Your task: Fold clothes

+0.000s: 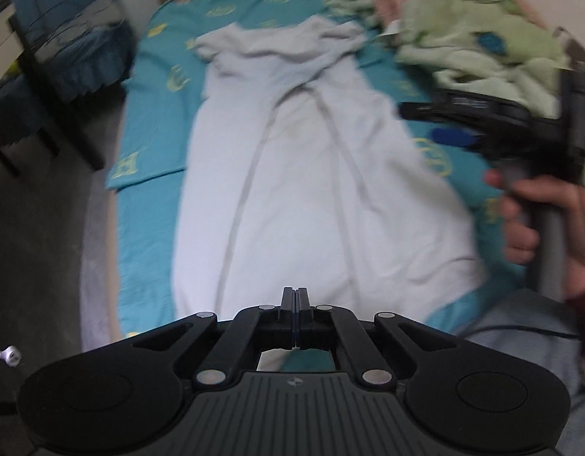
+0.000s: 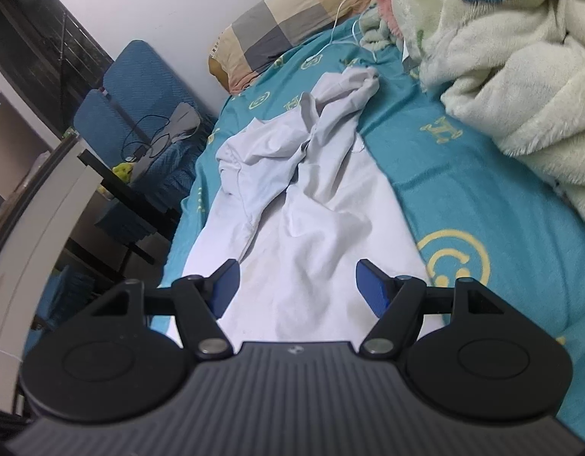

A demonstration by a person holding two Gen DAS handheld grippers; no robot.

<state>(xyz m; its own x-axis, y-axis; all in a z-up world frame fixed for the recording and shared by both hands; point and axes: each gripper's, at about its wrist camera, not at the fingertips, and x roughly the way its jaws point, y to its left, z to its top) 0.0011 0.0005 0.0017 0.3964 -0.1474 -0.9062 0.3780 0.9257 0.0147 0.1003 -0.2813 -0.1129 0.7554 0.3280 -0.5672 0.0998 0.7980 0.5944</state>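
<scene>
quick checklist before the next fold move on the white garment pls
1. White garment lying on the teal sheet: ok.
2. Garment flat: not ok, far end is bunched and twisted.
3. Right gripper open and ready to grasp: ok, nothing between its fingers.
4. Left gripper open: not ok, jaws shut; whether they pinch the hem, cannot tell.
5. Green blanket clear of the garment: ok, a strip of sheet shows between them.
6. White cable clear of the garment: cannot tell.
</scene>
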